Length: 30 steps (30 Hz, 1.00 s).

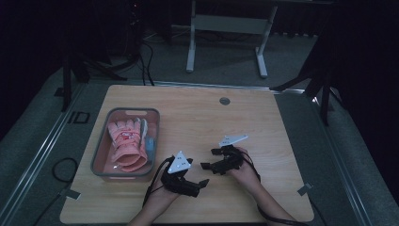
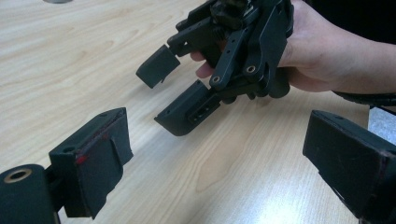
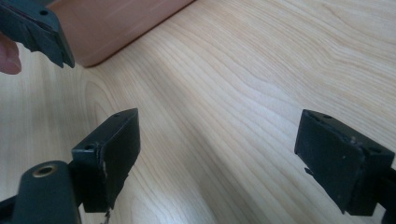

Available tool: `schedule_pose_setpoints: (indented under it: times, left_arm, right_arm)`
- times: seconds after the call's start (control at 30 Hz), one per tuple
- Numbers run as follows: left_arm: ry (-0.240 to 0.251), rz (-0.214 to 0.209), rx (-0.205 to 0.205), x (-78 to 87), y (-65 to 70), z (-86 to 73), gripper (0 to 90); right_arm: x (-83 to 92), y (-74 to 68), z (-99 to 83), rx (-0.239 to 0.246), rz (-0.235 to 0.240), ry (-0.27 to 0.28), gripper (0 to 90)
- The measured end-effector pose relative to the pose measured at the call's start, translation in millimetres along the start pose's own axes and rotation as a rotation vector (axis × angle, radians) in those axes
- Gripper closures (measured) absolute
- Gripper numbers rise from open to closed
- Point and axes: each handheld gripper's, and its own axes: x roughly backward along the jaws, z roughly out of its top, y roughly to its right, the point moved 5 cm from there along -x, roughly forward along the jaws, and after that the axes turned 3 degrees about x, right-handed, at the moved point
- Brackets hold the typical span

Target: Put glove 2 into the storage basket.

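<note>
Two grippers rest low over the wooden table point(image 1: 197, 117), near its front edge and close to each other. In the high view the left gripper point(image 1: 203, 183) sits just right of the grey basket point(image 1: 99, 150), and the right gripper point(image 1: 210, 159) is a little farther back, its jaws pointing left. The basket stands on the left part of the table and holds a pink glove point(image 1: 126, 141), which lies flat inside with its fingers pointing away from the person; a small blue thing lies beside the glove, too small to tell what it is. Neither gripper touches the basket or the glove.

The left gripper view gives what the high view cannot: its own jaws stand wide apart with bare wood between them, and the right gripper point(image 2: 169, 97) is seen from the side, its jaws also open and empty, held by a hand point(image 2: 317, 56). The right gripper view shows its jaws wide, empty, just above the table, with the wall of the basket point(image 3: 116, 23) at the top left, and one jaw of the left gripper at the corner.
</note>
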Motion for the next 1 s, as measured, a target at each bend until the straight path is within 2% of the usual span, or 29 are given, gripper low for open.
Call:
schedule_pose_setpoints:
  times: [0.13, 0.37, 0.63, 1.0]
  left_arm:
    - [-0.011, 0.008, -0.016, -5.0, 1.4, -5.9, 7.9]
    - [-0.013, 0.003, -0.028, -12.8, 2.2, -15.3, 7.9]
    - [-0.024, -0.016, -0.034, -19.3, 4.5, -21.7, 7.9]
    - [-0.036, -0.042, -0.040, -23.7, 8.7, -27.9, 7.8]
  right_arm:
    - [1.1, 0.2, -8.6, 0.014, -0.003, -0.005, 13.9]
    - [7.8, 1.1, -21.3, 0.030, -0.031, 0.018, 13.9]
    - [14.1, 4.8, -35.2, 0.009, -0.045, 0.038, 14.0]
    - [17.8, 5.6, -38.2, 0.021, -0.064, 0.046, 13.9]
